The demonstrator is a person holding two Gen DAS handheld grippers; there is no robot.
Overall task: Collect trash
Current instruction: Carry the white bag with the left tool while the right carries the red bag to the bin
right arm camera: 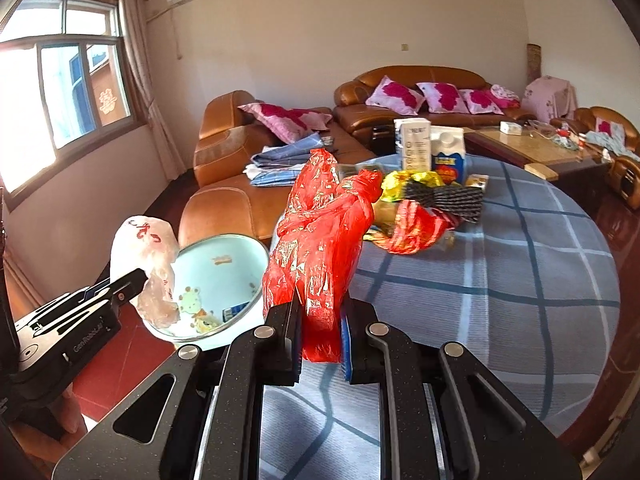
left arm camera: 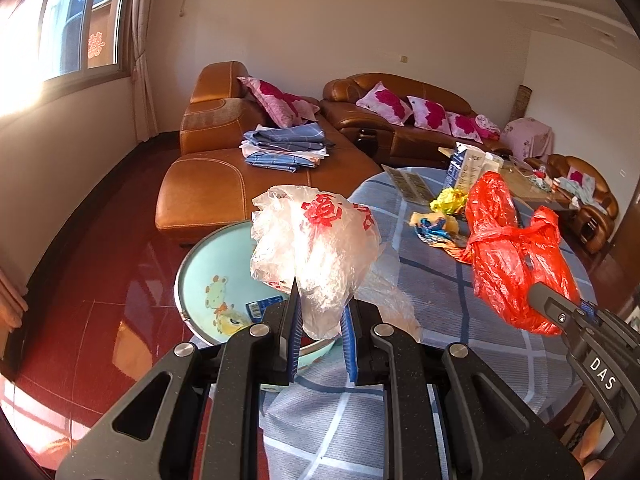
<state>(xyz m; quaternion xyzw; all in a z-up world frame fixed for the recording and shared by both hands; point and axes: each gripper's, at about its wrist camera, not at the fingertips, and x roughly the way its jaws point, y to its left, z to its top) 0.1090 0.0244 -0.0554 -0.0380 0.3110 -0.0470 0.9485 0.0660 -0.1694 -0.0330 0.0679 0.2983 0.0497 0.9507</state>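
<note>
Seen from the left wrist, the left gripper has its fingers drawn in narrow around the bottom of a crumpled clear bag with red print, which billows upward and forward from the grip. The bag hangs over the near rim of a pale blue basin that sits lower down, beside the edge of the round table with its blue checked cloth. The drop turns on that alone, I reckon: the basin lies ahead and a little to the left of these fingers, so this hand is the nearer one to it. Off to the right, the right gripper shows at the frame edge with a red bag bunched against it. Further out on the cloth lie loose wrappers and a carton. From the right wrist, the right gripper is likewise pinched narrow on the red bag, whose long axis stands nearly upright from the fingers, knotted near the top. The basin is to its left, past the table edge, so this hand would have to swing across to reach it. The left gripper shows at the left, the clear bag in its hold just over the basin's rim. Wrappers and cartons are waiting further back on the table.
</note>
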